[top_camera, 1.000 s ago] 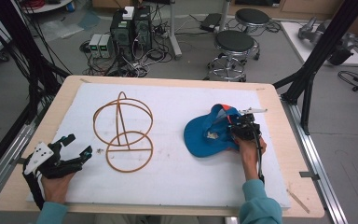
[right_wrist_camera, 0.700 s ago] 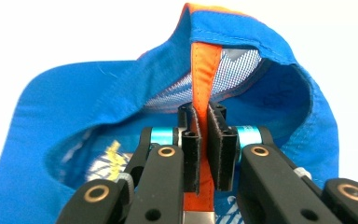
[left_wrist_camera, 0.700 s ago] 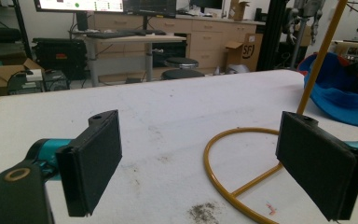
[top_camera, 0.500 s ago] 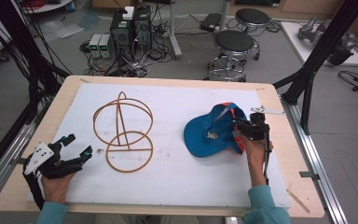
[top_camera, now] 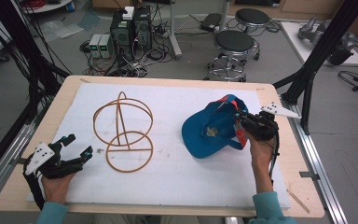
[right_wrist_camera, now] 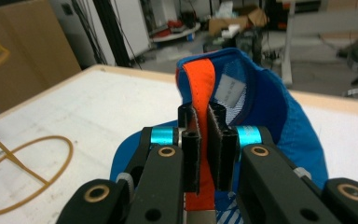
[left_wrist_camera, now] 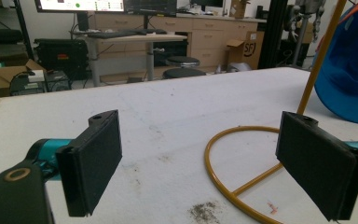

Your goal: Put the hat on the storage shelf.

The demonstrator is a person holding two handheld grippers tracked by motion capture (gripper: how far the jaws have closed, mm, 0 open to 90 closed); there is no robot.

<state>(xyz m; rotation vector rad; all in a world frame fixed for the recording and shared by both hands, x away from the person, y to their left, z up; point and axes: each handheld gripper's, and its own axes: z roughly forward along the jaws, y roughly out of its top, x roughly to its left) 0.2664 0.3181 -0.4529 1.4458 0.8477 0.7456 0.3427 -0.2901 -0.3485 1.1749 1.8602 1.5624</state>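
Orange cap strap [right_wrist_camera: 199, 84] pinched in right tongs [right_wrist_camera: 203, 140].

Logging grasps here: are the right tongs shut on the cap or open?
Shut: the right tongs clamp the cap's orange strap between both pads.

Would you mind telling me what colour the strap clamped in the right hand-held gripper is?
The strap is orange, clearest in the right gripper view.

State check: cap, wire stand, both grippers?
blue cap: upside down on the white mat, rear edge lifted
orange strap: clamped, pulled upward
wire stand: upright, untouched
left gripper: open, empty, beside the stand's base ring
right gripper: shut on the orange strap
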